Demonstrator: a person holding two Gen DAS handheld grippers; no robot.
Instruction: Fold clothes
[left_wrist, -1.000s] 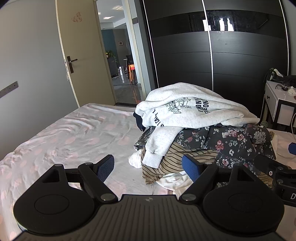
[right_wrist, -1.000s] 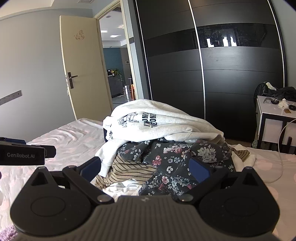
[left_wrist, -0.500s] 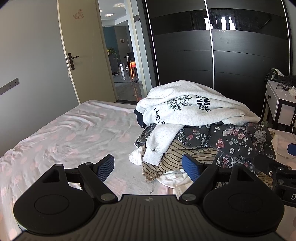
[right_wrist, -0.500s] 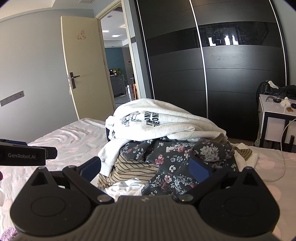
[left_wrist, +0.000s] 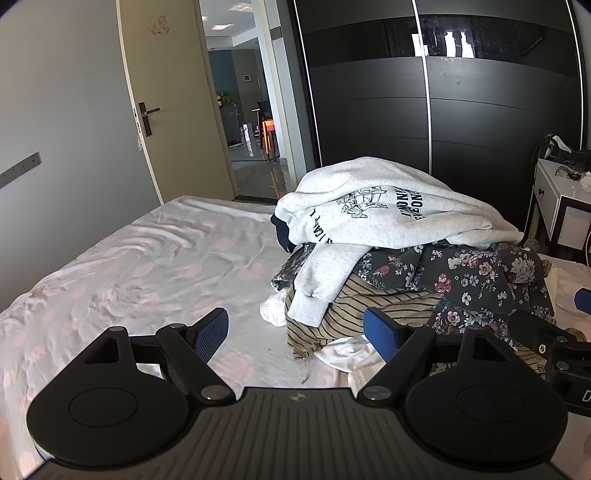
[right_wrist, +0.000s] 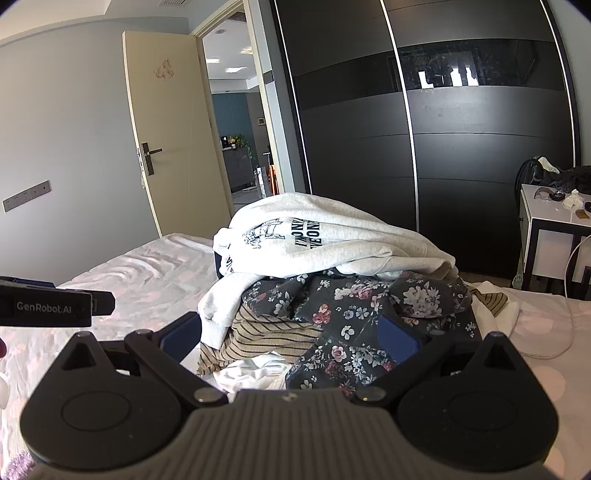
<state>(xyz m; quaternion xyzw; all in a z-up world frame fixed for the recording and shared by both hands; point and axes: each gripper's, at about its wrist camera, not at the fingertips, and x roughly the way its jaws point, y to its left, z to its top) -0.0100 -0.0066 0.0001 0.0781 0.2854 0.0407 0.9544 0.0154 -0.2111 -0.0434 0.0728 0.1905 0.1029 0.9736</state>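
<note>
Though heaped, sweatshirt lengthwise left-right

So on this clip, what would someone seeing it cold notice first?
The heap of unfolded clothes on the pink-spotted bedsheet: a light grey printed sweatshirt on top, draped over a dark floral garment and a tan striped garment. Both the left gripper and the right gripper are open and empty before it, with a black sliding wardrobe behind.

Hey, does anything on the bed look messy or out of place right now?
Yes. An unfolded heap of clothes sits on the bed: a grey sweatshirt draped over a dark floral garment and a striped one. Both grippers are open, holding nothing.
</note>
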